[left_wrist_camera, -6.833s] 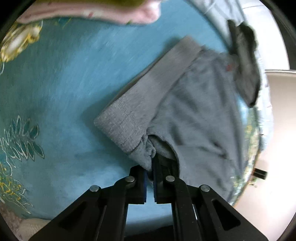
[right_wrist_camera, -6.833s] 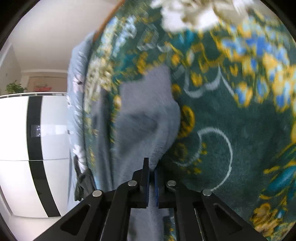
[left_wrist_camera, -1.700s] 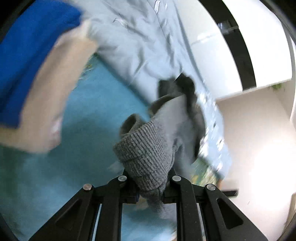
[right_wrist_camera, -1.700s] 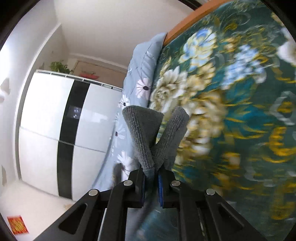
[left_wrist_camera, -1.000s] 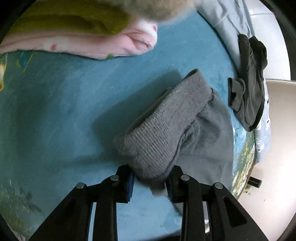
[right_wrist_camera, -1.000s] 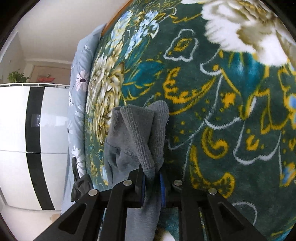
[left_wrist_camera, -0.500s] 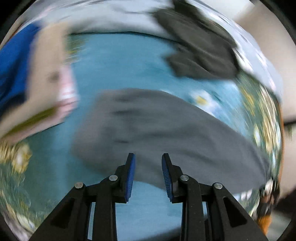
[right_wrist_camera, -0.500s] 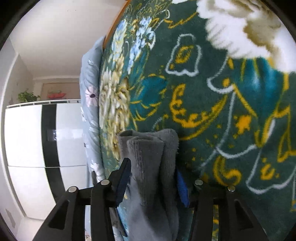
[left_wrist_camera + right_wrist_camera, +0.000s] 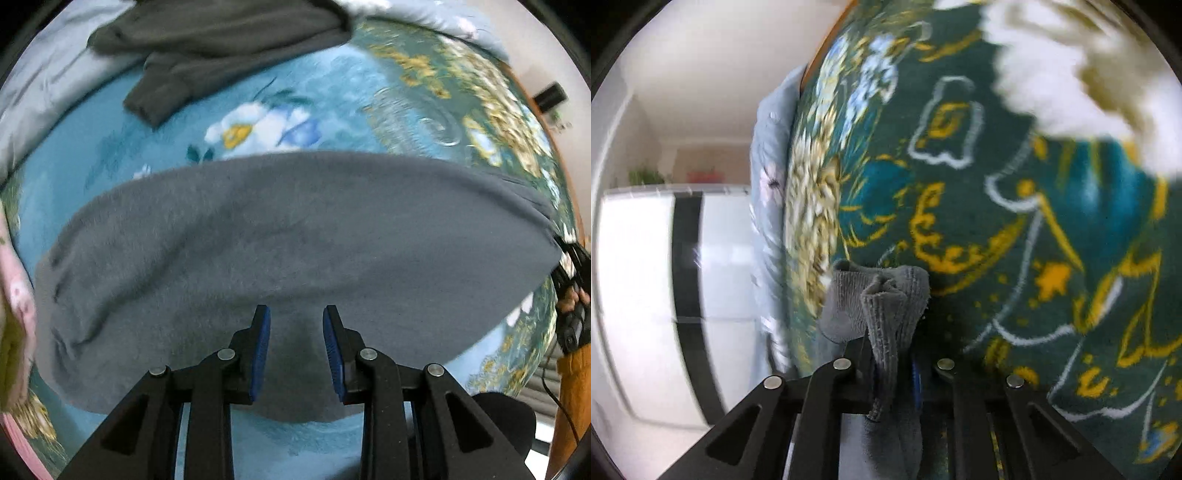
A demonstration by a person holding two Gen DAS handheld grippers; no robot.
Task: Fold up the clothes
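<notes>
Since a second ago the left tongs (image 9: pixel 296 349) have let go and hang parted and empty above the grey garment (image 9: pixel 288 251), spread on the floral blanket (image 9: pixel 332 110) near a dark garment (image 9: pixel 221 40), while the right tongs (image 9: pixel 892 363) are closing on its ribbed edge (image 9: pixel 886 317), a white wardrobe (image 9: pixel 639 295) beyond.

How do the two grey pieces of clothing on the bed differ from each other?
The grey garment is the lighter of the two; the dark garment is almost charcoal. The grey garment lies spread out smooth on the floral blanket; the dark garment sits rumpled at the blanket's far edge. The grey one lies directly under the left gripper; the dark one has no gripper near it. Both are plain and unpatterned.
</notes>
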